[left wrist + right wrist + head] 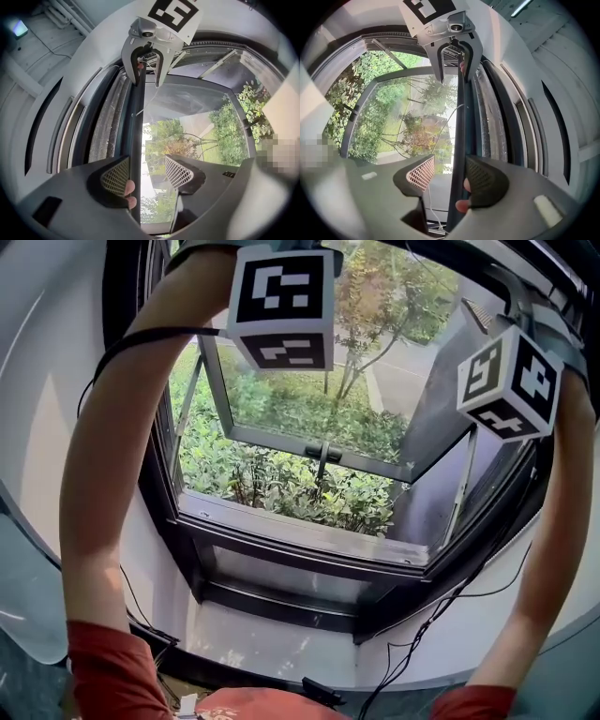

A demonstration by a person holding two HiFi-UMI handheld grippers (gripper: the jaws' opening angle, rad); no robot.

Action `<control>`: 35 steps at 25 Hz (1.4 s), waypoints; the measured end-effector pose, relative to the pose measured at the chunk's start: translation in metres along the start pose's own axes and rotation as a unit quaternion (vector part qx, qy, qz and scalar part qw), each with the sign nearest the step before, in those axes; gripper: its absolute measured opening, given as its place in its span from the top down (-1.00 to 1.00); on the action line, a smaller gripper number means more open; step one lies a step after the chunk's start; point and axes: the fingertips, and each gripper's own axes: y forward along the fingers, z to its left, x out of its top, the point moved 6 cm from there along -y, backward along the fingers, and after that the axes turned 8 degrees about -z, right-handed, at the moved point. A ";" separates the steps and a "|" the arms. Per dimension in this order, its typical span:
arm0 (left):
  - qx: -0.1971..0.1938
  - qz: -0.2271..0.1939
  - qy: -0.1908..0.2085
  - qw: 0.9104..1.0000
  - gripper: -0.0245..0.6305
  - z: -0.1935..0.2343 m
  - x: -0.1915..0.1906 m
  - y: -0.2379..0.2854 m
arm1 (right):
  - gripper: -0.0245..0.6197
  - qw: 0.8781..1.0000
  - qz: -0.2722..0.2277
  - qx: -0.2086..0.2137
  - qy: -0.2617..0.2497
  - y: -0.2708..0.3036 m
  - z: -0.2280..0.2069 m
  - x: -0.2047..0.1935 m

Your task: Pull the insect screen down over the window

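The insect screen's dark pull bar (136, 131) (459, 131) runs along the top of the window frame. My left gripper (146, 171) is open around it: the bar lies against the left pad and stands apart from the right pad. My right gripper (450, 171) is open too, with the bar close to its right pad. Each view shows the other gripper straddling the far end of the bar: the right gripper (146, 56) and the left gripper (454, 56). A person's fingertips (130, 190) (464, 204) show behind the pads. In the head view only the marker cubes (281, 306) (511, 381) show, held high.
The glass sash (309, 427) is swung outward, with a handle (322, 457) on its lower rail and bushes outside. The dark sill (300, 540) lies below. Cables (422, 634) hang down the wall at the lower right. Both bare forearms frame the opening.
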 end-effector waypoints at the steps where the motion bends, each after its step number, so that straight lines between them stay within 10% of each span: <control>1: -0.004 0.001 -0.002 1.000 0.18 -0.002 0.000 -0.001 | 0.25 1.000 0.000 0.001 -0.001 -0.001 0.003 0.001; 35: -0.047 -0.037 -0.026 0.998 0.19 -0.116 0.018 -0.062 | 0.25 1.000 -0.019 -0.003 0.024 -0.057 0.120 0.023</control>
